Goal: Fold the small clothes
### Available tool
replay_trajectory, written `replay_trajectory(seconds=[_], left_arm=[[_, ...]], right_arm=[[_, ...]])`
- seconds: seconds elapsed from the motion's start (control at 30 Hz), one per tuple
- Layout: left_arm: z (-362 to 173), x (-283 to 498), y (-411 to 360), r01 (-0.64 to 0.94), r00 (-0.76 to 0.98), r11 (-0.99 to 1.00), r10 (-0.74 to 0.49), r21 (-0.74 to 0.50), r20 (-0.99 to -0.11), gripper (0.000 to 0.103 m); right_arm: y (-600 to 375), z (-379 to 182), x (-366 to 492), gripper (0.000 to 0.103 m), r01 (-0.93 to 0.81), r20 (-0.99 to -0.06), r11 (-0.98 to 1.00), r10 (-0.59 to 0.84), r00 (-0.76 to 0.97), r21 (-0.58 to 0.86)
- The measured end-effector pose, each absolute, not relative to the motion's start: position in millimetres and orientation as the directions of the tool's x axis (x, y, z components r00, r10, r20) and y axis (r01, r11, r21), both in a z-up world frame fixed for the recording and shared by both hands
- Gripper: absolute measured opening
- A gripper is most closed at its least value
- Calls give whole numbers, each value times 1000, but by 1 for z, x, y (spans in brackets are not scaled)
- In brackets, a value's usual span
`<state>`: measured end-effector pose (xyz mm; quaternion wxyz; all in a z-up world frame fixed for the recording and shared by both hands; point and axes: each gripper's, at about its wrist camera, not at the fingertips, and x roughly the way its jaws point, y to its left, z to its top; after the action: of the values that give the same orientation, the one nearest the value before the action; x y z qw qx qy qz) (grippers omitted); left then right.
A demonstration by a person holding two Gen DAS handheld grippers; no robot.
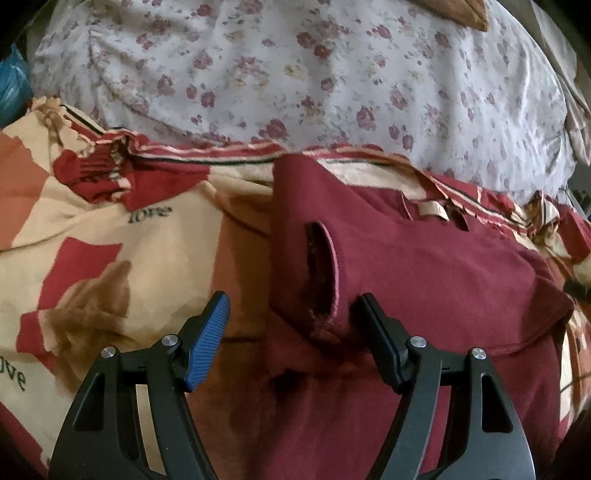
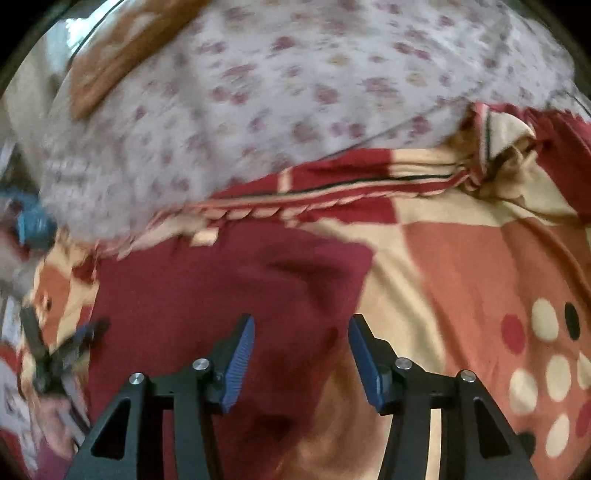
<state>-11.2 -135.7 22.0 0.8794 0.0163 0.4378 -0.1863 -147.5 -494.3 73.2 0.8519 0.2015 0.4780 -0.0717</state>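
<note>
A maroon shirt (image 1: 443, 280) lies flat on a patterned blanket, its cream neck label (image 1: 432, 212) facing up. One sleeve (image 1: 306, 266) is folded in over the body, its cuff opening showing. My left gripper (image 1: 293, 312) hovers open at that cuff; the sleeve end lies between the blue pads, and the left pad stands apart from the cloth. In the blurred right wrist view, my right gripper (image 2: 301, 330) is open just above the shirt (image 2: 221, 288) near its right edge, nothing pinched between the pads.
The blanket (image 1: 110, 229) (image 2: 461, 258) is red, cream and orange with a fringed hem. Behind it lies a white floral sheet (image 1: 295, 74) (image 2: 295, 92). A brown cushion (image 1: 461, 11) sits at the far edge and a blue bag (image 1: 11, 85) at far left.
</note>
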Motion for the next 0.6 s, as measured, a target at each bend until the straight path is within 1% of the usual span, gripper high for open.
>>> replay_trajectory(seconds=[0.03, 0.07, 0.1, 0.13, 0.17, 0.27, 0.37, 0.43, 0.53, 0.6], left_arm=[[24, -12, -132, 329, 564, 936, -302, -126, -769, 72], [26, -12, -128, 314, 582, 943, -285, -112, -762, 72], [26, -12, -123, 303, 588, 947, -273, -106, -762, 73], [25, -11, -116, 292, 577, 948, -277, -123, -769, 74], [25, -10, -112, 288, 566, 947, -290, -145, -772, 74], [29, -10, -102, 259, 558, 949, -300, -181, -774, 74], [39, -15, -95, 235, 597, 959, -270, -157, -755, 73], [43, -17, -87, 220, 608, 965, -251, -144, -754, 73], [42, -13, -72, 175, 593, 973, -228, -153, -772, 73], [39, -12, -68, 189, 564, 971, -228, -146, -793, 73]], right_arm=[[-480, 66, -145, 51, 288, -863, 931, 52, 502, 223], [-470, 58, -146, 51, 267, -891, 954, -1, 453, 135], [-463, 47, -149, 51, 262, -917, 965, -93, 388, 13], [-463, 41, -156, 51, 258, -921, 965, -142, 364, -46], [-466, 43, -166, 51, 260, -910, 965, -142, 389, -39], [-480, 62, -187, 51, 322, -898, 945, -102, 429, 47], [-473, 87, -197, 51, 309, -867, 946, -71, 492, 98], [-454, 100, -190, 52, 251, -847, 957, -9, 531, 146], [-406, 112, -159, 52, 81, -815, 980, 106, 570, 184], [-368, 111, -135, 52, -33, -803, 980, 178, 568, 194]])
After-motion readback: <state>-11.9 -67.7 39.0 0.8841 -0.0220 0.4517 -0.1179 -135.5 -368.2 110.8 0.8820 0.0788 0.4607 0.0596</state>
